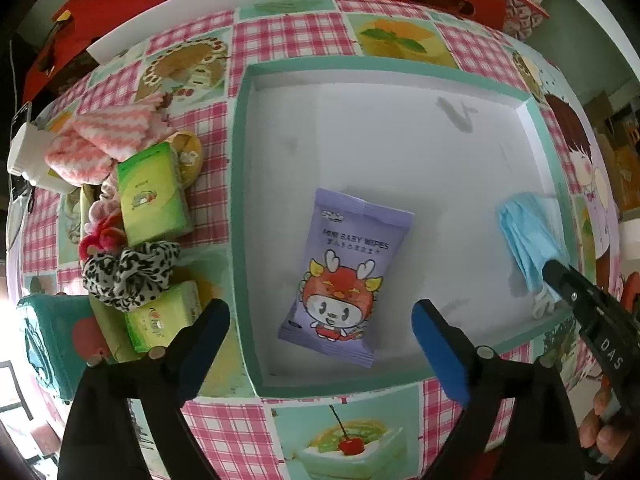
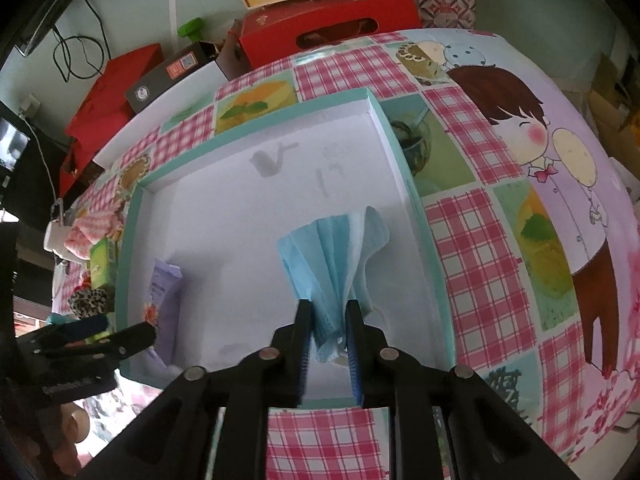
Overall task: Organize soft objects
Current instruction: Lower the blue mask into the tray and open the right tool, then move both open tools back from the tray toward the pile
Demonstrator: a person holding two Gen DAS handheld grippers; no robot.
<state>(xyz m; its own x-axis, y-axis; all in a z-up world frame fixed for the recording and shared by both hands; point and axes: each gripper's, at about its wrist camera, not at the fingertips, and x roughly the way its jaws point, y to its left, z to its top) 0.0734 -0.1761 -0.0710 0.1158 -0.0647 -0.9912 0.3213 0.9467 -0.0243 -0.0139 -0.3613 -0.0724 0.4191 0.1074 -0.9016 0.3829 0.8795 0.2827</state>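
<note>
A white tray with a teal rim (image 1: 240,128) lies on the checked tablecloth. A purple baby wipes pack (image 1: 344,276) lies inside it. My left gripper (image 1: 320,320) is open and empty, just above the pack's near end. My right gripper (image 2: 328,320) is shut on a blue face mask (image 2: 332,256) and holds it over the tray's right side; the mask also shows in the left wrist view (image 1: 528,240). Left of the tray lie green tissue packs (image 1: 154,194), a leopard scrunchie (image 1: 128,272), a red hair tie (image 1: 100,236) and a pink striped cloth (image 1: 104,136).
Red boxes (image 2: 320,36) and other boxes stand past the table's far edge. A teal item (image 1: 52,340) lies at the table's left near corner. A white object (image 1: 24,152) sits at the far left.
</note>
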